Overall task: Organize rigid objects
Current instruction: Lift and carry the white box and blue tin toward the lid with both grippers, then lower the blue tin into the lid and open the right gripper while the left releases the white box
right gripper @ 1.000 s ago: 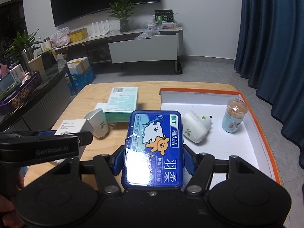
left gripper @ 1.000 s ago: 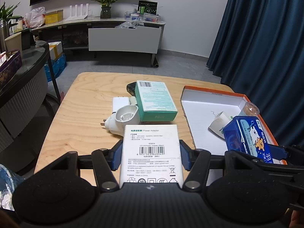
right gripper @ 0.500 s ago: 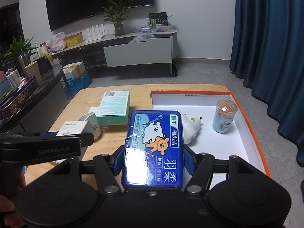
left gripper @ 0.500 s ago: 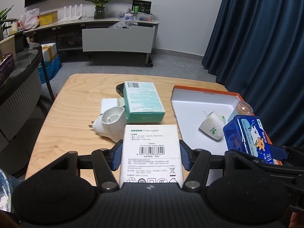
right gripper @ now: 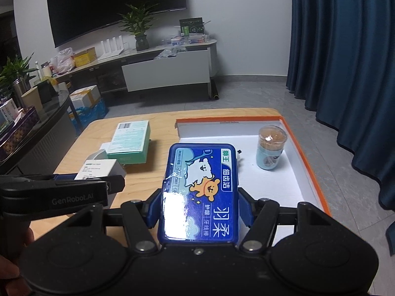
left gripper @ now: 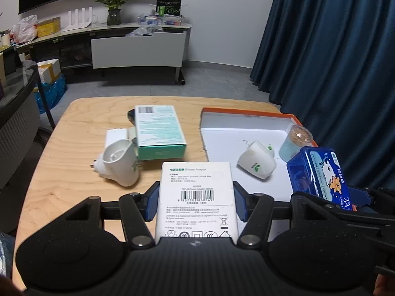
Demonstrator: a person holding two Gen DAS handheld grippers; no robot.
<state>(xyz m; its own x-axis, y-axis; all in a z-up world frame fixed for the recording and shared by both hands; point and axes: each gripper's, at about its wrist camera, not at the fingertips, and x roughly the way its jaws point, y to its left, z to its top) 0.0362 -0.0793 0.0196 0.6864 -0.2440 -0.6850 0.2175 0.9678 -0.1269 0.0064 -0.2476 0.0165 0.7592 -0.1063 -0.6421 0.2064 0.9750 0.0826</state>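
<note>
Gripping the white adapter box [left gripper: 196, 197] by its long side walls above the table's [left gripper: 61, 172] near edge, the left gripper [left gripper: 196, 198] handles a light, stiff, crushable carton, while the right gripper [right gripper: 200, 208] pinches the glossy, likely slippery blue tin [right gripper: 200, 192] over the orange-rimmed tray [right gripper: 308, 172]

The table [left gripper: 74, 177] is pale wood with a wavy grain. The tray [left gripper: 246, 116] is white inside with an orange rim. The power adapter box [left gripper: 196, 192] is white with black print, a green heading and a black barcode. The tin [right gripper: 200, 190] is deep blue with a white animal, an orange bear, white characters and a green label. The carton [left gripper: 158, 128] is mint green, darker green on its side. Both plugs [left gripper: 118, 165] are white with small green marks. The toothpick jar [right gripper: 270, 150] is light blue under a clear, tan-filled top. The curtain [left gripper: 333, 61] is dark blue.
</note>
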